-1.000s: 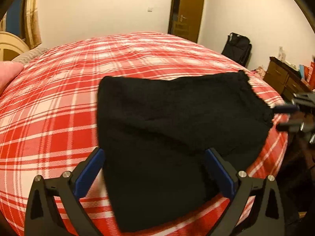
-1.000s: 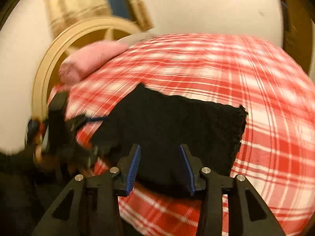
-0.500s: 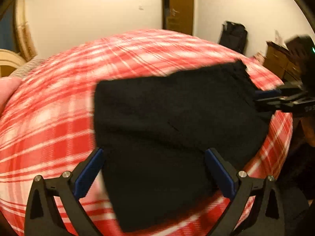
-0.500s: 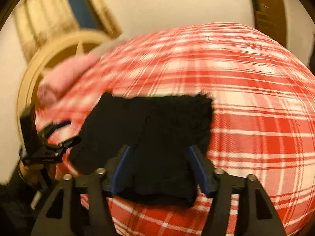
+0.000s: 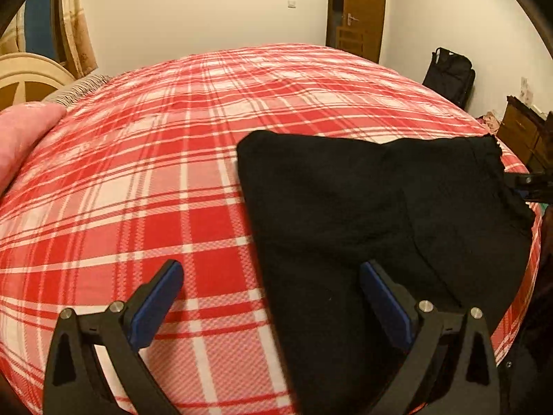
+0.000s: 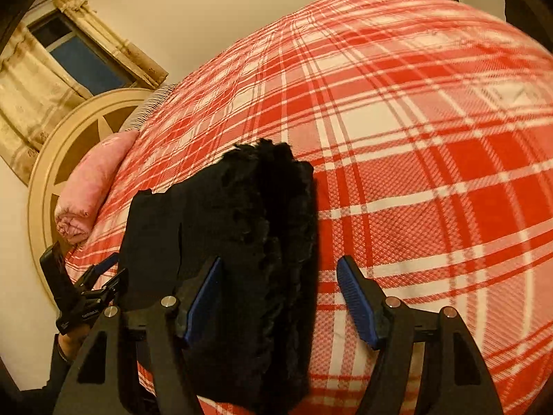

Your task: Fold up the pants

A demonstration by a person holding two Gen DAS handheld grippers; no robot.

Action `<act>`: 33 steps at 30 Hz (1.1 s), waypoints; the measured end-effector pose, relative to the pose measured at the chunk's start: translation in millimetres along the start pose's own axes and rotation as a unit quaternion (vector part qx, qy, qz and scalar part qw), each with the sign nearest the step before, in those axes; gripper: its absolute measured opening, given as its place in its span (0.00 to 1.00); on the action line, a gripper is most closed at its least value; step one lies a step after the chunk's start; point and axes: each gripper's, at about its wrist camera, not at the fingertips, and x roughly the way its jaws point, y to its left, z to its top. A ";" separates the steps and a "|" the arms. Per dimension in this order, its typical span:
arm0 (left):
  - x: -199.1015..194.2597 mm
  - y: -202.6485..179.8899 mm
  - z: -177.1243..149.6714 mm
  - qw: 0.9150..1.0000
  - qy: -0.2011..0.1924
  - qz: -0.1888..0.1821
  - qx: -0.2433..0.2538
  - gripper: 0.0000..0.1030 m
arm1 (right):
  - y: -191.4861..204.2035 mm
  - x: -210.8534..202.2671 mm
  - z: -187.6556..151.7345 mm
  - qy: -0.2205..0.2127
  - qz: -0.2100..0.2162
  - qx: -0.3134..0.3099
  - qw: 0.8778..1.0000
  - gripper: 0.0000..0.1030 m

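Black fabric: the pants (image 5: 363, 214) lie folded into a compact block on the near edge of the bed (image 5: 172, 138), on its red-and-white plaid cover.
Left gripper (image 5: 269, 297): fingers spread wide, nothing pinched; the left finger is over bare plaid, the right finger over the fabric, with the pants' left edge between them.
Right gripper (image 6: 280, 297): fingers spread, nothing pinched; the fuzzy, ragged end of the pants lies between them, nearer the left finger.
Contact: whether any finger touches the cloth cannot be told.
Step in hand (judgement): both grippers are placed to take the next hold for a further fold.
Risk 1: a hold that catches only the top layer would peel the stack open.
Risk 2: unequal lift by the two hands would skew the fold.
Risk 3: the block sits at the bed's edge; a pull toward the person could drag it off.
Surroundings: pink pillow (image 6: 90, 186) well apart.
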 end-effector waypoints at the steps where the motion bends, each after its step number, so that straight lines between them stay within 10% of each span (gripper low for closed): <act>1: 2.7 1.0 0.8 1.000 0.003 -0.005 -0.004 1.00 | -1.4 0.8 -0.3 -0.003 0.003 0.001 1.000 0.67; 10: 16.0 1.3 8.5 0.998 0.018 -0.043 -0.034 1.00 | 4.6 15.3 2.3 -0.001 0.046 0.022 0.999 0.63; 12: 19.4 -0.8 11.6 0.998 0.024 -0.054 -0.032 1.00 | -0.1 15.4 3.4 0.002 0.063 0.034 0.997 0.37; 14: 20.7 -2.5 13.5 0.997 0.029 -0.065 -0.027 0.98 | -5.8 15.9 2.1 0.006 0.087 0.052 0.995 0.33; 21: 11.9 -1.3 11.2 0.994 0.021 -0.108 -0.017 0.57 | 8.4 8.2 0.5 -0.007 0.085 0.042 0.995 0.24; 25: 6.5 5.7 13.1 0.994 0.008 -0.105 -0.033 0.18 | 22.9 -3.0 8.1 -0.014 0.086 0.023 0.996 0.22; 33: -26.2 8.1 19.3 0.993 -0.037 -0.103 -0.039 0.11 | 59.1 -1.1 33.4 -0.005 0.095 -0.019 0.995 0.19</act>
